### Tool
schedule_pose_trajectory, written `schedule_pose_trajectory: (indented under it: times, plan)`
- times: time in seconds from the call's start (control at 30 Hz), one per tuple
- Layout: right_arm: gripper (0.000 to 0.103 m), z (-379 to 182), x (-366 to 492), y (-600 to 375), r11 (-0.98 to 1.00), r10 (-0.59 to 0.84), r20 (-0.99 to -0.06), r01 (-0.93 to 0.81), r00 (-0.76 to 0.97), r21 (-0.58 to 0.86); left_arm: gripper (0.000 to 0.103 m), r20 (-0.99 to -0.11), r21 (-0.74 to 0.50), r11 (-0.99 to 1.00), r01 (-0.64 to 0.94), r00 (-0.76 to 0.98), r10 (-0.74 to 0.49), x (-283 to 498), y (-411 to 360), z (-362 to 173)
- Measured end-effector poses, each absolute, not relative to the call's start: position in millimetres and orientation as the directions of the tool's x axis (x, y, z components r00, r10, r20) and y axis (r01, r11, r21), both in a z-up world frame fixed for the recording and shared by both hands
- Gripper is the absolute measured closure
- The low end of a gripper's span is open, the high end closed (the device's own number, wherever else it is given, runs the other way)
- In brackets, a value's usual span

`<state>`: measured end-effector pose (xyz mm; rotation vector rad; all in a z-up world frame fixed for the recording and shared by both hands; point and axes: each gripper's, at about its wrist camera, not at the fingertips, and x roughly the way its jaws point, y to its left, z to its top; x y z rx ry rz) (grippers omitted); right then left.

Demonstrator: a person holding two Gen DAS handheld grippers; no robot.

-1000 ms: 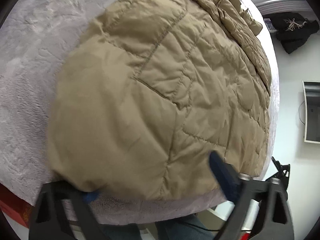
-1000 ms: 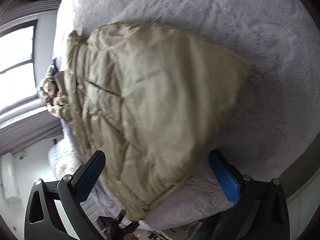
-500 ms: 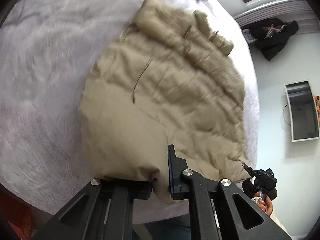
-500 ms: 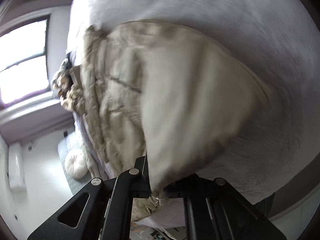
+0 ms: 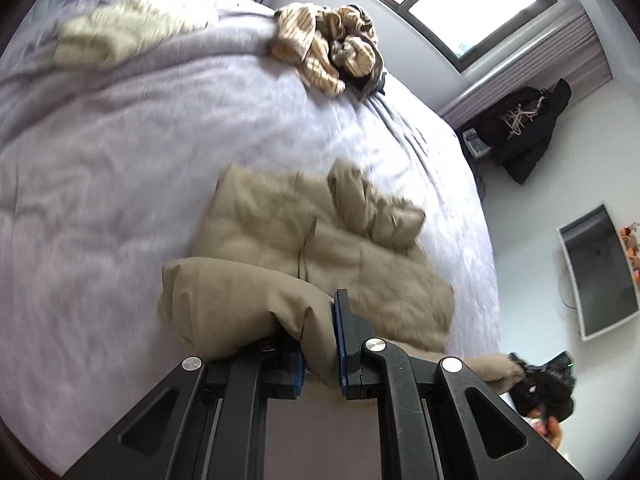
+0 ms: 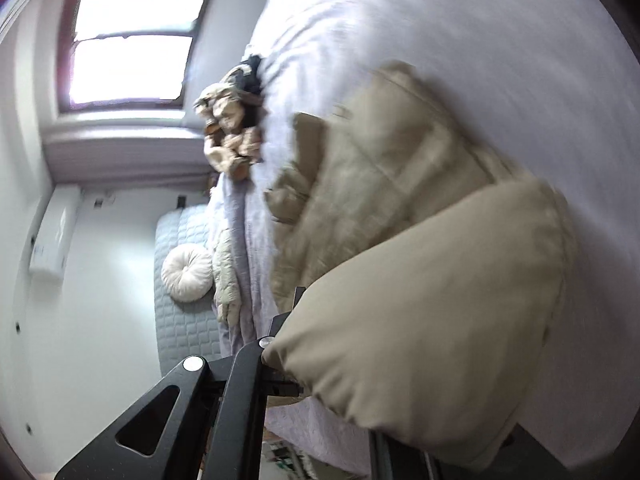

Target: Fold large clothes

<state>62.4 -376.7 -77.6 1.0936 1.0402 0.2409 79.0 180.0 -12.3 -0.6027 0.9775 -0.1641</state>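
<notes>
A tan quilted jacket (image 5: 320, 256) lies on the lavender bed (image 5: 120, 160), its near hem lifted off the cover. My left gripper (image 5: 320, 354) is shut on one corner of that hem, tan cloth bunched between the blue pads. In the right wrist view my right gripper (image 6: 304, 376) is shut on the other hem corner, and the raised flap of the tan quilted jacket (image 6: 432, 304) drapes over and hides most of its fingers. The right gripper (image 5: 536, 384) also shows at the lower right of the left wrist view, holding the jacket's edge.
A striped garment heap (image 5: 328, 48) lies at the bed's far edge near the window. Folded pale clothes (image 5: 120, 28) sit at the far left. A round white cushion (image 6: 186, 272) rests by the headboard. A dark coat (image 5: 520, 128) hangs on the wall.
Both grippers went from open at the jacket's hem to shut on its corners. They then rose and carried the hem up and forward, so more of the bed and room shows.
</notes>
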Motion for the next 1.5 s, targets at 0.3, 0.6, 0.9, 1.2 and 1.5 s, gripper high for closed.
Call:
schedule_pose_trajectory:
  times: [0.3,0.6,0.9,1.2,1.5]
  plan:
    - [0.095,-98,227,-369,0.598,0.623,-0.647,0.265,0.440,0.756,0.089,-0.797,-0.473,0.856,-0.210,0.516,-0.314,197,175,-67]
    - [0.095,-178,286,-372,0.635,0.545,-0.749,0.398,0.376,0.662,0.089,-0.857,-0.413,0.888,-0.200,0.416,-0.304,262,170,-133]
    - [0.091,-194,291,-372,0.625,0.524,-0.761,0.434,0.383,0.649,0.024,-0.861,-0.320,0.943,-0.089,0.443,-0.250,254,166,-101]
    - [0.033,-129,297,-355,0.833,0.385,-0.821,0.224,0.422,0.506,0.007,-0.853,-0.164,0.984,-0.071,0.512,-0.105,255,166,-81]
    - [0.033,-130,284,-394,0.941,0.058,-0.903,0.277,0.426,0.192,0.008,-0.881,-0.152,0.982,-0.112,0.466,-0.083,274,200,-138]
